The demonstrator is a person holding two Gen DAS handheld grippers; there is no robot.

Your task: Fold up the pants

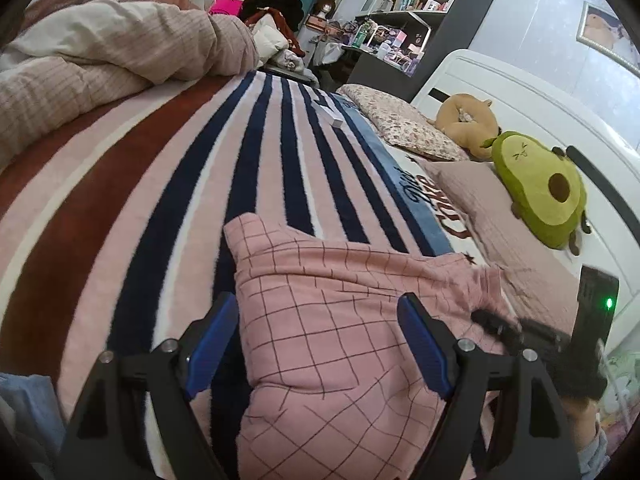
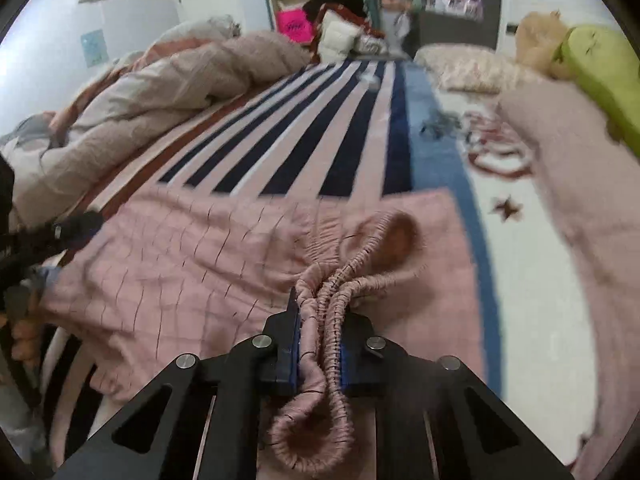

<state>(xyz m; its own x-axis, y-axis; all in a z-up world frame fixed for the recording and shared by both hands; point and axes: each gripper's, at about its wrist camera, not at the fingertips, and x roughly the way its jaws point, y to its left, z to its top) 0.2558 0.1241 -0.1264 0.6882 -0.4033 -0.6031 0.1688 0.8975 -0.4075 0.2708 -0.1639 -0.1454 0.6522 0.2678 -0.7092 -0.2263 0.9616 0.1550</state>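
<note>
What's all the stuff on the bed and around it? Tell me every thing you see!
pants: one, pink with dark checks, spread on the blanket, waistband bunched in the right gripper
striped blanket: one, pink, navy, white and rust, covering the bed
duvet: one, beige-pink, heaped at the far left side
pillows: two, one floral, one plain pink, by the headboard
avocado plush: one, green, on the plain pillow
tan plush: one, behind the avocado
headboard: one, white
shelves: one unit, grey, full of small items
left gripper: black with blue pads, open over the pants
right gripper: black with blue pads, shut on the waistband
</note>
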